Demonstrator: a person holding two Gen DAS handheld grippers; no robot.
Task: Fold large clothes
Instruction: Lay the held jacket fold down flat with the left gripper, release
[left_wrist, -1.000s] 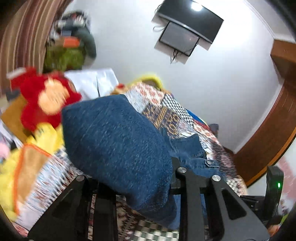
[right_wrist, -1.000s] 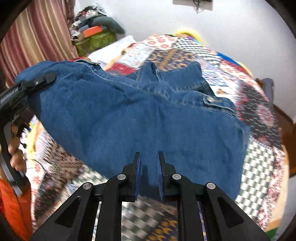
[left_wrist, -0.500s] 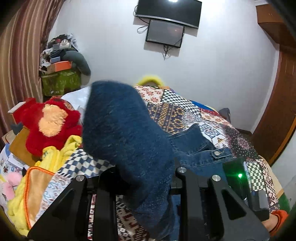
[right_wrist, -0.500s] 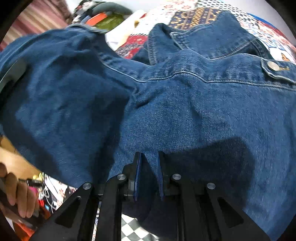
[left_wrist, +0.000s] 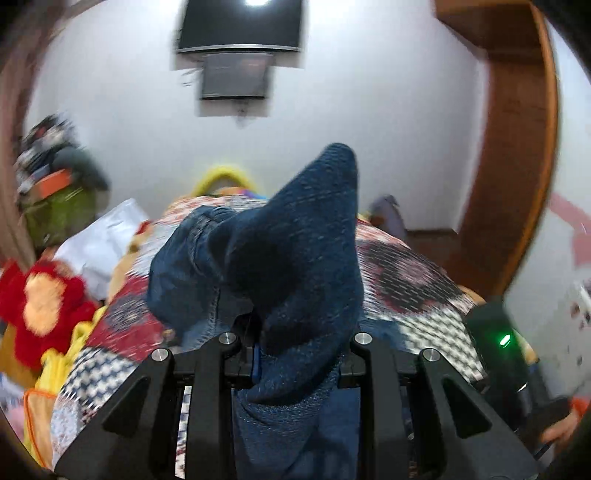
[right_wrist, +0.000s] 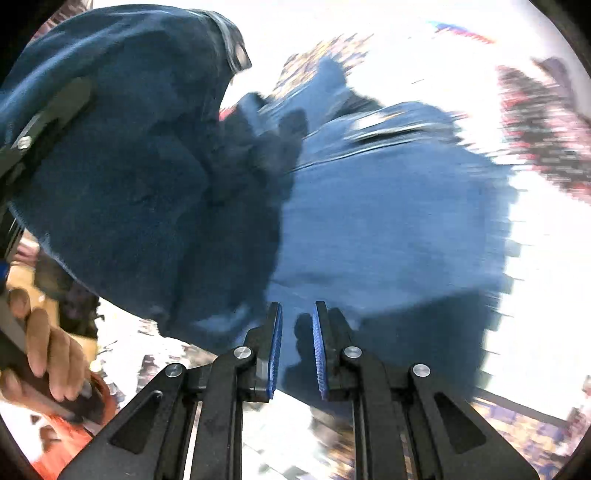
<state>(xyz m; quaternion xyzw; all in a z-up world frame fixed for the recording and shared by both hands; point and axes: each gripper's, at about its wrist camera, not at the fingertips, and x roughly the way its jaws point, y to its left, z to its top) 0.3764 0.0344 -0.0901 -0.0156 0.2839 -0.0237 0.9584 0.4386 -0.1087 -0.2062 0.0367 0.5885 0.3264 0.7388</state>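
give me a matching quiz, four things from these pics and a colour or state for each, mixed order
Things:
1. denim jacket
2. plush toy
3. left hand-held gripper
4. quilt

Colour or state:
A. red with an orange face
B. patchwork of patterns
C. shut on denim
D. dark blue, lifted and bunched

Pairs: 1-D, 2-A, 3-C, 4-B

The left claw (left_wrist: 295, 350) clamps a bunched fold of a blue denim garment (left_wrist: 295, 258), which rises in a peak above a patchwork-quilted bed (left_wrist: 406, 273); a red plush toy (left_wrist: 44, 306) lies at left.
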